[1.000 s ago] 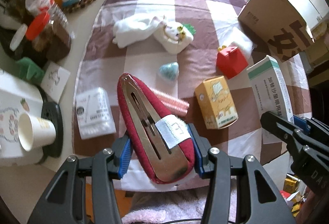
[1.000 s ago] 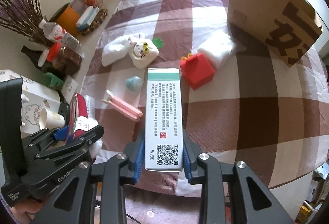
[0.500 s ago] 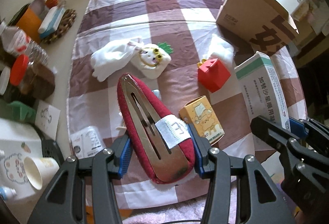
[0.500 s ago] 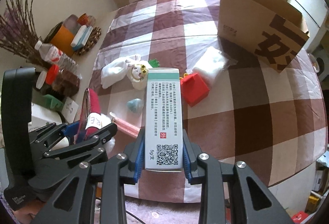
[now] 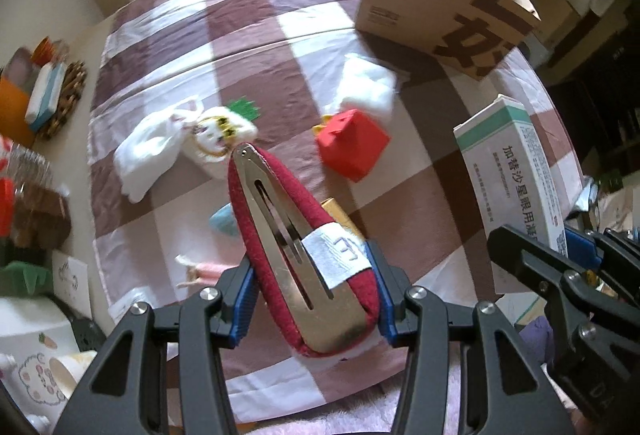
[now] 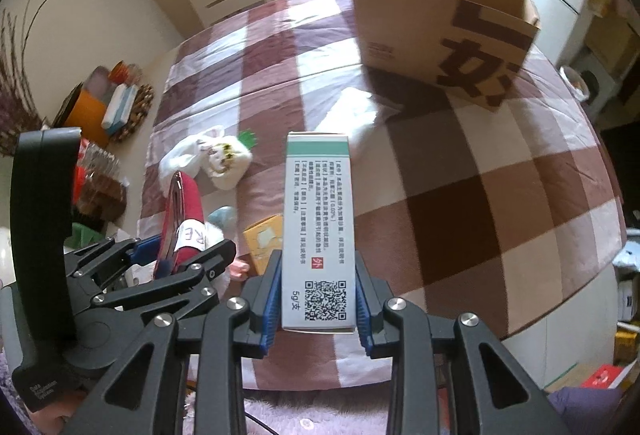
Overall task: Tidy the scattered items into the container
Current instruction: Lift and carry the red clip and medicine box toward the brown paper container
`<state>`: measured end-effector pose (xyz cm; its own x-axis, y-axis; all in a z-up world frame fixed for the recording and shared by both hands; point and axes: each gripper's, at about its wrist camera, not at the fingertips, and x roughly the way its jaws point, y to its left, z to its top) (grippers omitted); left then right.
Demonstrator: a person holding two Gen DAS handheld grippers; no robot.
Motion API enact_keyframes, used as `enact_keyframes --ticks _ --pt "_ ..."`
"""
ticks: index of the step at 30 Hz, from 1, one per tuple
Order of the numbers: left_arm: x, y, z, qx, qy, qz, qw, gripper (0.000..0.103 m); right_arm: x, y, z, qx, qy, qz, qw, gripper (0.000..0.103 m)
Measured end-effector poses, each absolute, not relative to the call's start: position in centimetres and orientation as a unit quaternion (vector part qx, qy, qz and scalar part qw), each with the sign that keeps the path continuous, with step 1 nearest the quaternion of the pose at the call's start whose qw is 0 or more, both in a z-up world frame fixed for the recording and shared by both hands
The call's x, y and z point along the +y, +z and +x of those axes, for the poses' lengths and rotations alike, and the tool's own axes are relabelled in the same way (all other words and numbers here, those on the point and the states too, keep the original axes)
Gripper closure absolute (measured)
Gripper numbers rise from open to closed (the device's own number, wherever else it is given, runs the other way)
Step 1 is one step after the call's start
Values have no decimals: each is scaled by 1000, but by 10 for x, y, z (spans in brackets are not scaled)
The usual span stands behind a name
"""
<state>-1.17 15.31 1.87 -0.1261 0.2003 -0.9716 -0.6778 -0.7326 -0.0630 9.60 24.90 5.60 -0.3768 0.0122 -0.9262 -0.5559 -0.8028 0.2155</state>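
Left gripper: clenched on a red pouch with a metal clasp along its top; blue pads press both flanks of the pouch's near end. The pouch points away toward 11 o'clock, held above the table.

Right gripper: clamped on a white-and-green medicine box, the QR-code end between the blue pads, the green-banded end pointing to 12 o'clock. In the left wrist view the same box shows at 3 o'clock.

Container: a brown paper bag with dark lettering, standing open at the far side of the checked tablecloth, at 1 o'clock from the right gripper. Both held items are well apart from it.

Items lying on the cloth:
- white plush toy with a yellow-trimmed face and a green leaf, at 10 o'clock from the pouch tip;
- red house-shaped box, at 1 o'clock from the pouch;
- white soft packet, just beyond the red box, near the bag;
- yellow carton, partly hidden behind the medicine box;
- pale blue cone-shaped item, just left of the pouch;
- pink item, blurred, at the cloth's near left edge.

Off the cloth at 9 o'clock: a woven tray with an orange container and other clutter, blurred.
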Motion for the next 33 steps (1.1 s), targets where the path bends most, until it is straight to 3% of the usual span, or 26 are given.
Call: enact_keyframes --ticks 33 --pt "299 15 6 268 701 -568 337 53 386 50 117 281 786 -514 197 71"
